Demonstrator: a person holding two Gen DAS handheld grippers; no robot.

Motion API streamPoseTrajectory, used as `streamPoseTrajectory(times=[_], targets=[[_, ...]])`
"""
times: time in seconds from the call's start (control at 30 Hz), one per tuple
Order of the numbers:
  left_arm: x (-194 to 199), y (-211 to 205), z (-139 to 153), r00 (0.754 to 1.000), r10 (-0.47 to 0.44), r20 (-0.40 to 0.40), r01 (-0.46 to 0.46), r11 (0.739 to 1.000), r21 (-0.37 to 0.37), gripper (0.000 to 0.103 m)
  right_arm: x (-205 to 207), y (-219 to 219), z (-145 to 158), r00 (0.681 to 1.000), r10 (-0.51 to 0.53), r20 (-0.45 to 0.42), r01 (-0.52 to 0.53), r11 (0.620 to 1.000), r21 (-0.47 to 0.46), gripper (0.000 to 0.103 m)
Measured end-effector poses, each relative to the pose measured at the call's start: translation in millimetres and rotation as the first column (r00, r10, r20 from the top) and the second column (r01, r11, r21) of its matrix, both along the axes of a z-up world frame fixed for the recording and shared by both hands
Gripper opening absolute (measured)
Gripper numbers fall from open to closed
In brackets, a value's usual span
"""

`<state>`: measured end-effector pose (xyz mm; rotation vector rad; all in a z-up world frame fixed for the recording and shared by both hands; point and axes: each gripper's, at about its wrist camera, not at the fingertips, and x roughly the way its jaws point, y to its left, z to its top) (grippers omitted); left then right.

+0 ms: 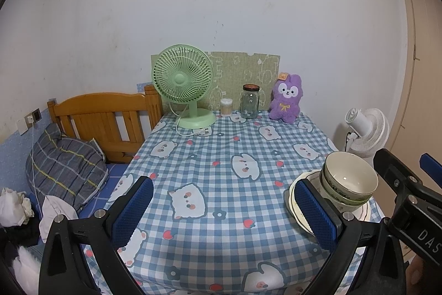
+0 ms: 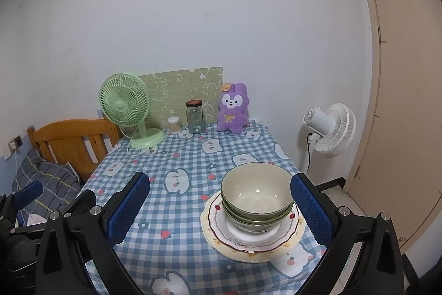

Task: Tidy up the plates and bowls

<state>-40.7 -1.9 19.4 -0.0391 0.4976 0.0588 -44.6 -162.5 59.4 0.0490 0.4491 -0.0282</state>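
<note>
Both wrist views facing table (image 1: 221,156)

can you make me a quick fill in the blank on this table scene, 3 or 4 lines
1. The nested bowls sit on top of the stacked ____.
2. Both the left gripper and the right gripper are ____.
3. The glass jar stands between the cotton swab tub and the ____ plush toy.
4. The desk fan is ____.

Missing words: plates; open; purple; green
</note>
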Motion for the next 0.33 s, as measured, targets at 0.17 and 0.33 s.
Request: streamPoseTrajectory(times=[0.17, 0.33], targets=[[0.0, 0.8, -1.8, 1.000, -0.001, -0.004, 0.001, 1.000, -0.002, 0.103, 1.8, 0.7, -1.5, 1.000, -0.008, -0.006, 0.008, 1.000, -0.005, 0.103], [0.4, 1.4, -3.0, 1.000, -0.001, -0.006, 0.001, 1.000, -0.002, 0.103, 2.3, 0.5, -1.9, 1.000, -0.008, -0.007, 0.008, 1.000, -0.005, 0.103]])
